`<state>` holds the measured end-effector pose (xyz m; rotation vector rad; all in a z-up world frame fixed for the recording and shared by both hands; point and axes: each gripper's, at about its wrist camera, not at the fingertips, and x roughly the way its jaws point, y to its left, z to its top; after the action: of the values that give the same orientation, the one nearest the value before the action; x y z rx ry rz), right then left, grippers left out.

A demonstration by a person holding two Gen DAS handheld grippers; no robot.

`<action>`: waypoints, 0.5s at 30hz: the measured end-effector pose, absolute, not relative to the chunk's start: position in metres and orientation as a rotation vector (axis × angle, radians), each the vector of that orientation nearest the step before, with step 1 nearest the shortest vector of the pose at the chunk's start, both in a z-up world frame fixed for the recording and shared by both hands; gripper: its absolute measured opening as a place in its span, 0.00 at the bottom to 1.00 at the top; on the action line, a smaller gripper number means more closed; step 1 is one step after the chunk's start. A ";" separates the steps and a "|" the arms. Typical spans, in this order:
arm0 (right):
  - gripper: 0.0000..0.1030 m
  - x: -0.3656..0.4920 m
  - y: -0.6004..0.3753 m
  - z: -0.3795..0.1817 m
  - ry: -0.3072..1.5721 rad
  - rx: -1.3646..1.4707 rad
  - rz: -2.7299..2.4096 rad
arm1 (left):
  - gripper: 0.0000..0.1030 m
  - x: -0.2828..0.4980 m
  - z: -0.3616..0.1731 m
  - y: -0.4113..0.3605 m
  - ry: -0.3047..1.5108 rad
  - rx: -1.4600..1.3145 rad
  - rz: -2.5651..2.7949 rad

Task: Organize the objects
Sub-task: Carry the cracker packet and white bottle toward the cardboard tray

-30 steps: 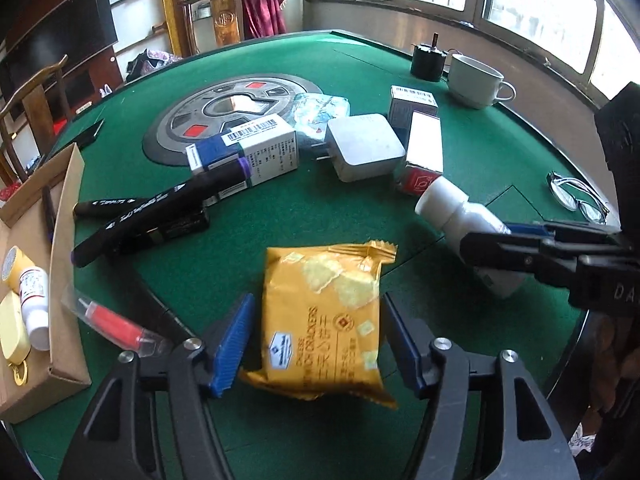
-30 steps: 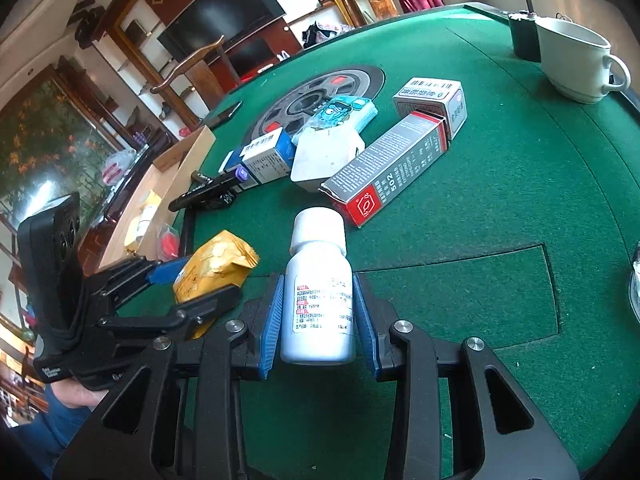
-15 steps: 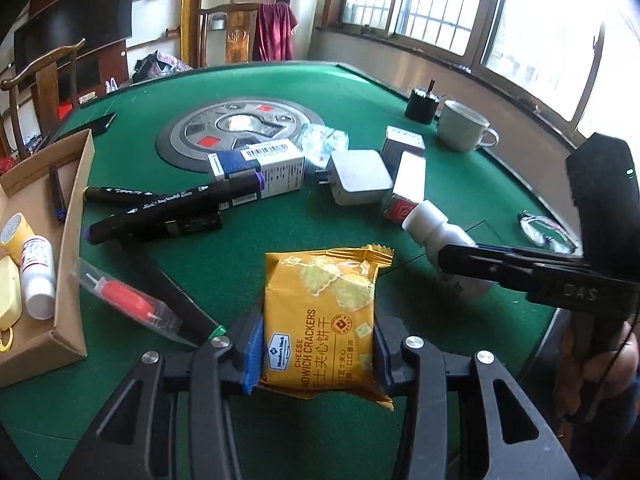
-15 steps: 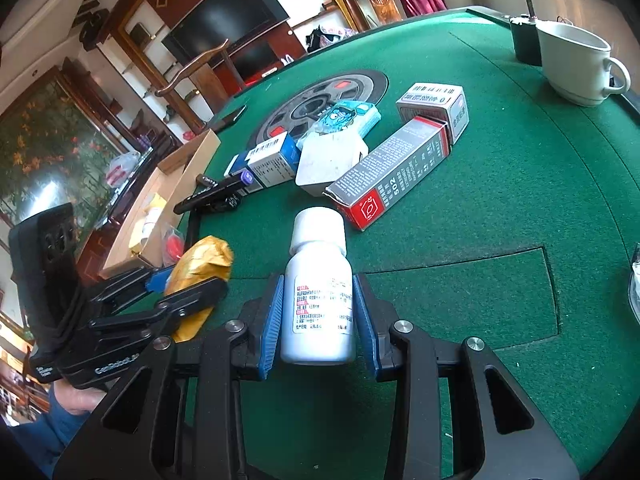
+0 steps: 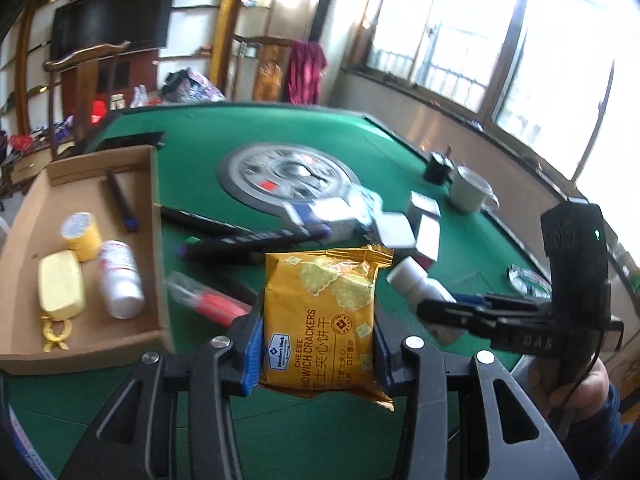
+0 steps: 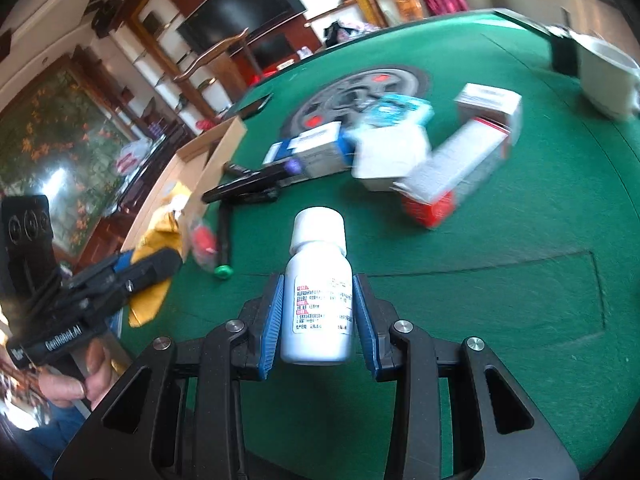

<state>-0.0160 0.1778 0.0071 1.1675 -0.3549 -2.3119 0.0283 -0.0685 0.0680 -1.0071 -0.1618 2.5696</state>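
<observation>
My left gripper [image 5: 318, 354] is shut on a yellow cheese cracker packet [image 5: 320, 316] and holds it above the green table. My right gripper [image 6: 318, 320] is shut on a white pill bottle [image 6: 318, 292] and holds it off the felt; the bottle also shows in the left wrist view [image 5: 420, 286]. A cardboard box [image 5: 80, 336] lies at the left, holding a yellow bottle [image 5: 82, 236], a white bottle [image 5: 120, 280], a yellow case [image 5: 60, 288] and a pen [image 5: 120, 200]. The left gripper with the packet shows in the right wrist view [image 6: 132, 276], beside the box [image 6: 212, 160].
On the felt lie black markers [image 5: 256, 240], a red item in a clear sleeve [image 5: 208, 300], several small boxes [image 6: 452, 168], a white adapter [image 6: 388, 156], a green-capped pen [image 6: 224, 240], a white mug [image 5: 470, 190], glasses [image 5: 524, 278] and a round centre disc [image 5: 288, 180].
Both grippers have lifted with their loads. The left gripper closed on the cracker packet and has risen and swung left, bringing the cardboard box into fuller view. The right view is tilted and blurred.
</observation>
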 end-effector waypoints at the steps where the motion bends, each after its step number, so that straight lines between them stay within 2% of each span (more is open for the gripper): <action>1: 0.33 -0.016 0.170 0.012 -0.334 1.161 -2.307 | 0.43 0.028 0.071 -0.076 -0.180 -0.999 2.581; 15: 0.33 -0.040 0.061 0.065 -0.135 1.106 -2.182 | 0.43 0.000 0.090 -0.212 -0.411 -1.023 2.782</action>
<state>-0.0400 0.0607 0.0651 1.1064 -0.1349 -2.1824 0.0001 -0.2118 0.0903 -1.0227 -0.4105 2.7820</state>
